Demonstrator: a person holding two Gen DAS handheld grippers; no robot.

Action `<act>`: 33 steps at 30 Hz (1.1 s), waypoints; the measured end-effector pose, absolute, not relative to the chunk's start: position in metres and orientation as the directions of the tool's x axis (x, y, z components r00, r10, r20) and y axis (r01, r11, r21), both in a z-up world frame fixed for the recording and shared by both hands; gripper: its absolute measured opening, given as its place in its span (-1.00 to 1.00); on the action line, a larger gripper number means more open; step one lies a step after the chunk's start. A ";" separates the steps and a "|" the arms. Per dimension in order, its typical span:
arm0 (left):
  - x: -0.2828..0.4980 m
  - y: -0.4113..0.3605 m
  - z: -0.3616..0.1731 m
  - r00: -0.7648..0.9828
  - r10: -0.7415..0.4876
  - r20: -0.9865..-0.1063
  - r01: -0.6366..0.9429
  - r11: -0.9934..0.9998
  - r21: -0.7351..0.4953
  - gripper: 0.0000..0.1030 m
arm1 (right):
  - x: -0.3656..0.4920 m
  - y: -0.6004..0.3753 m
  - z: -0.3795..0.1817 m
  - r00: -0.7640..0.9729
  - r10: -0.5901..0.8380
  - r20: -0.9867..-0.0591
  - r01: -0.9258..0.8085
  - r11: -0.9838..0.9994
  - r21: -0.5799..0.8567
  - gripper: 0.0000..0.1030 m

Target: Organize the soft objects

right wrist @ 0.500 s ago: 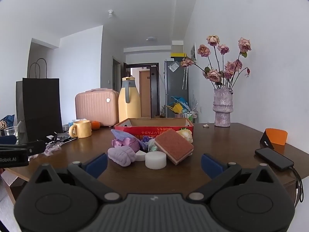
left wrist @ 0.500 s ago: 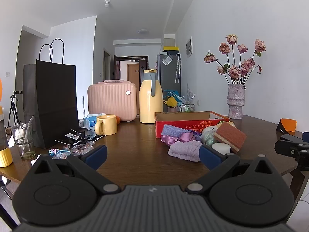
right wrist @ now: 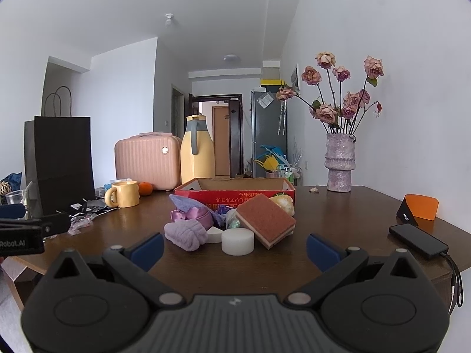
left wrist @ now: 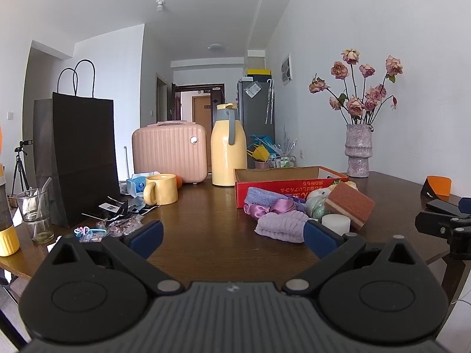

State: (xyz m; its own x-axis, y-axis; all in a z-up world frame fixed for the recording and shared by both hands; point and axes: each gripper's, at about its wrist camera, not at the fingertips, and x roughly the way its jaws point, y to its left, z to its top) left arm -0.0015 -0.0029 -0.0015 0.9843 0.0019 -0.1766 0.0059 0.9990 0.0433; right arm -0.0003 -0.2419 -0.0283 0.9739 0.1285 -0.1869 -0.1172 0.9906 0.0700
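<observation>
Both grippers, left [left wrist: 232, 236] and right [right wrist: 234, 245], are spread wide and hold nothing, hovering near the table [right wrist: 338, 206] edge. The soft pile lies just before the red box [right wrist: 235, 195]: towel [right wrist: 185, 235], foam disc [right wrist: 237, 241] and sponge [right wrist: 265, 220], apparently touching. Bare tabletop lies right of the box, up to the phone [right wrist: 418, 239].
</observation>
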 end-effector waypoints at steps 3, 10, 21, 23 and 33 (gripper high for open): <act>-0.002 -0.003 -0.002 0.984 0.000 -0.177 0.008 0.999 0.044 1.00 | 0.000 -0.241 -0.029 0.973 0.129 -0.190 -0.119 0.991 0.066 1.00; -0.002 -0.004 -0.002 0.984 0.001 -0.176 0.007 0.999 0.045 1.00 | -0.001 -0.240 -0.029 0.976 0.122 -0.182 -0.112 0.991 0.067 1.00; -0.002 -0.004 -0.002 0.984 0.000 -0.177 0.008 0.999 0.047 1.00 | -0.001 -0.240 -0.029 0.975 0.122 -0.183 -0.112 0.992 0.066 1.00; -0.003 -0.005 -0.003 0.984 -0.002 -0.176 0.010 0.999 0.048 1.00 | -0.001 -0.240 -0.029 0.976 0.123 -0.183 -0.112 0.991 0.066 1.00; -0.003 -0.006 -0.004 0.984 -0.005 -0.180 0.015 0.998 0.053 1.00 | -0.001 -0.240 -0.030 0.975 0.122 -0.185 -0.111 0.992 0.066 1.00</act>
State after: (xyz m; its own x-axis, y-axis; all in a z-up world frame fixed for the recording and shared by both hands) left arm -0.0026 -0.0064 -0.0036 0.9837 -0.0052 -0.1798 0.0150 0.9985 0.0532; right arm -0.0008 -0.2405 -0.0295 0.9752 0.1218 -0.1846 -0.1113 0.9916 0.0661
